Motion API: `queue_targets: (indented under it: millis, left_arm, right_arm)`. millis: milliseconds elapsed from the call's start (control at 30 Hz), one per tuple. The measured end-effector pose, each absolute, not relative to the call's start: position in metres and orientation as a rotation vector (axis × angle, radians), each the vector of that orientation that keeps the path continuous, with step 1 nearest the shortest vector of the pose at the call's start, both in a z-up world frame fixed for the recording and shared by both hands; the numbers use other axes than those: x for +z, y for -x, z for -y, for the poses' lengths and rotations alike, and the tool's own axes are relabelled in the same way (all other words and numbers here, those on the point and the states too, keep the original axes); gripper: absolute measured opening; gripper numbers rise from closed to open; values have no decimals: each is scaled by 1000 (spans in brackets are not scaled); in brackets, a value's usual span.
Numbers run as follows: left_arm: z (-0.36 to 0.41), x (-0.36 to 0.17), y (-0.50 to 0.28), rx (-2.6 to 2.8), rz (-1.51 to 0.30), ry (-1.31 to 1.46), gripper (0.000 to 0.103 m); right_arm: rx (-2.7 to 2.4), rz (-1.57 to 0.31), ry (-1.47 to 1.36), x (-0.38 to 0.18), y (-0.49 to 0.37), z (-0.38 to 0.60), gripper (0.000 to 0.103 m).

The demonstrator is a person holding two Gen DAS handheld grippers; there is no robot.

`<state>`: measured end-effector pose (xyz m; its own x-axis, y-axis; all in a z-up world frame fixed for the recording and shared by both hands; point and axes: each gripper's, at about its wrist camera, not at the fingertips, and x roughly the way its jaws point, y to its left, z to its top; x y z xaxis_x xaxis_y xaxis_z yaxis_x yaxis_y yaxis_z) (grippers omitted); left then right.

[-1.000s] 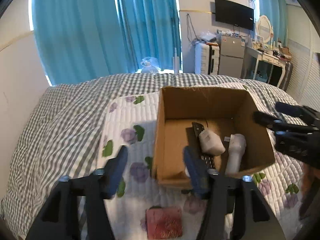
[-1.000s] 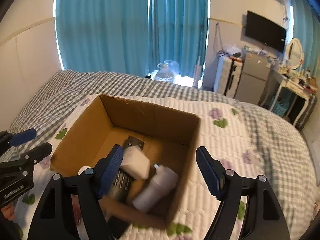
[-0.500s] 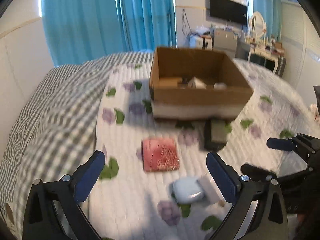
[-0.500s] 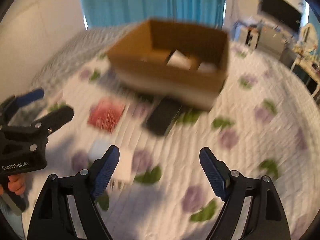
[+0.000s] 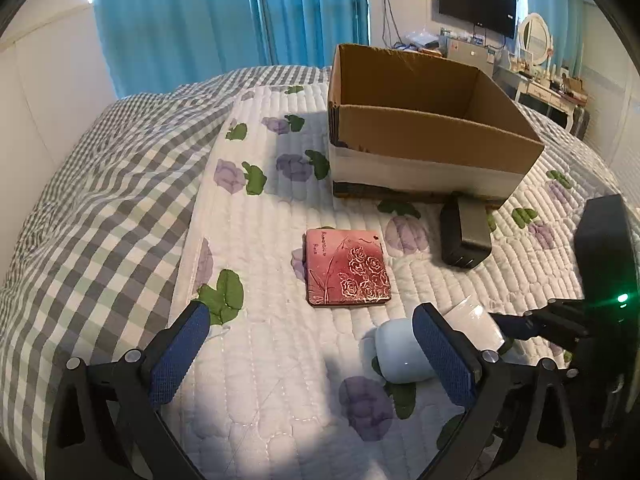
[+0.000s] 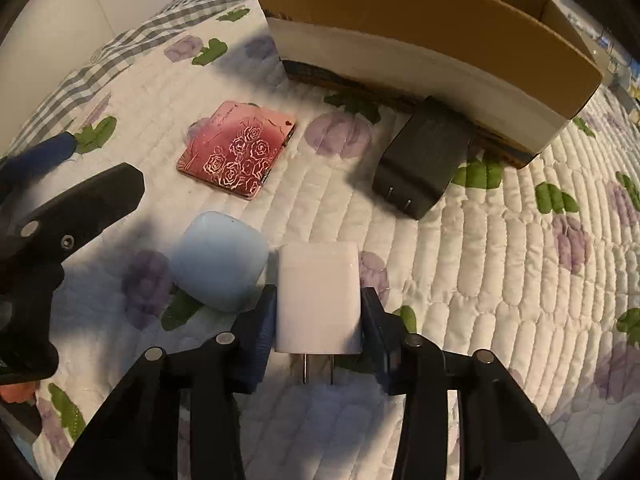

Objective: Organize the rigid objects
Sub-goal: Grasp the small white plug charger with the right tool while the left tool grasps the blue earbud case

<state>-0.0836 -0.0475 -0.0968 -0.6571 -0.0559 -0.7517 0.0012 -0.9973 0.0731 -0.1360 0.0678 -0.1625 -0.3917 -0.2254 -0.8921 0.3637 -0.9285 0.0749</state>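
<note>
The right tongs (image 6: 318,320) clamp the white charger (image 6: 318,296); the pale blue case (image 6: 219,266) touches it at nine o'clock. The left tongs (image 5: 310,354) gape empty above the bed (image 5: 260,360).

- Both grippers left the box (image 5: 424,140): a second ago they hung over its open top, and they dropped low over the quilt (image 5: 260,360) in front of it.
- The right gripper (image 6: 319,320), wide apart earlier, closed its pads on the white charger (image 6: 318,296) beside the blue case (image 6: 218,266).
- The left gripper (image 5: 308,356) spread wider, near the red case (image 5: 346,267).
</note>
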Motion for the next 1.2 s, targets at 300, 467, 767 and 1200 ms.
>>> queue_targets:
  millis: [300,467,767,1200]
  left_arm:
    - [28,-102,84,-2807,193,-1367,103]
    - [1,-113,86,-2821,216,-1499,97]
    - [-18,-154,101,-2733,277,-1672,54]
    - [-2,-81,78,-2855,182,-1478,53]
  right_arm:
    - [-2582,-293,-1378,-127,120,-104,41]
    - [-2689,-272,-1313,-103,123,-125,41]
    - [-2722,-128,-1309,-92,127,-159,41]
    - [-2669,-91,-1247,-71,116,-154,41]
